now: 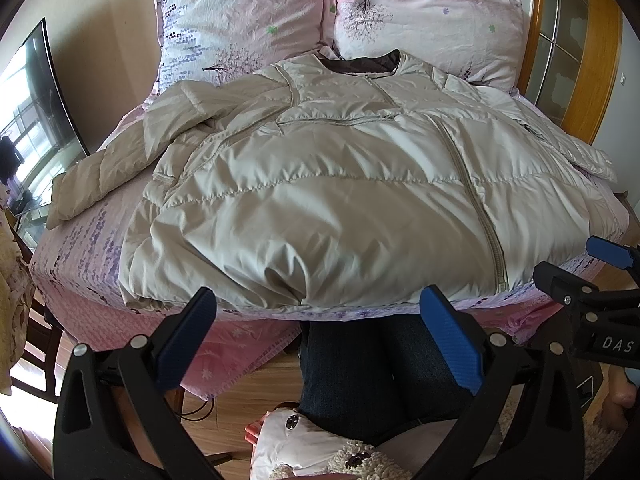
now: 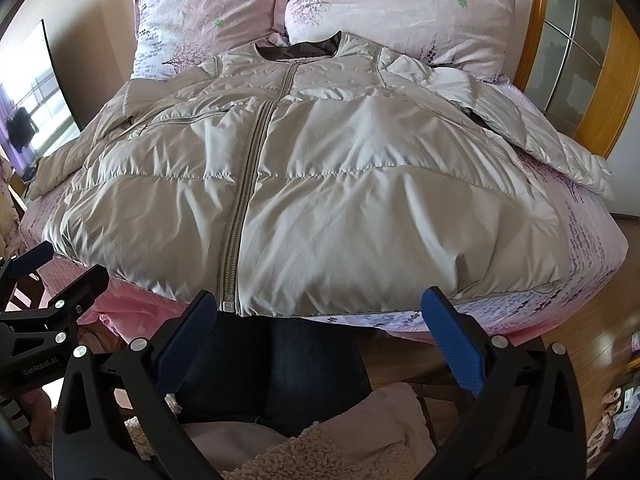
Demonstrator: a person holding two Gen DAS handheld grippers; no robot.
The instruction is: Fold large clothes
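Lying zipped on the bed [image 2: 580, 240], jacket [image 2: 320, 184]; both grippers [image 1: 316, 336] [image 2: 320, 336] agape.

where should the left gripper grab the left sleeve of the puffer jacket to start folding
Grip the left sleeve at its cuff end, coming in from the bed's left edge. It lies stretched outward and flat on the sheet, free of the jacket body, so the open left gripper can pinch it there.

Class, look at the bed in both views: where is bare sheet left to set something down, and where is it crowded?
Bare pink floral sheet lies between the beige puffer jacket body, its right sleeve and the bed's corner. A narrower strip runs below the left sleeve. The middle is covered by the jacket, the head by two pink pillows.
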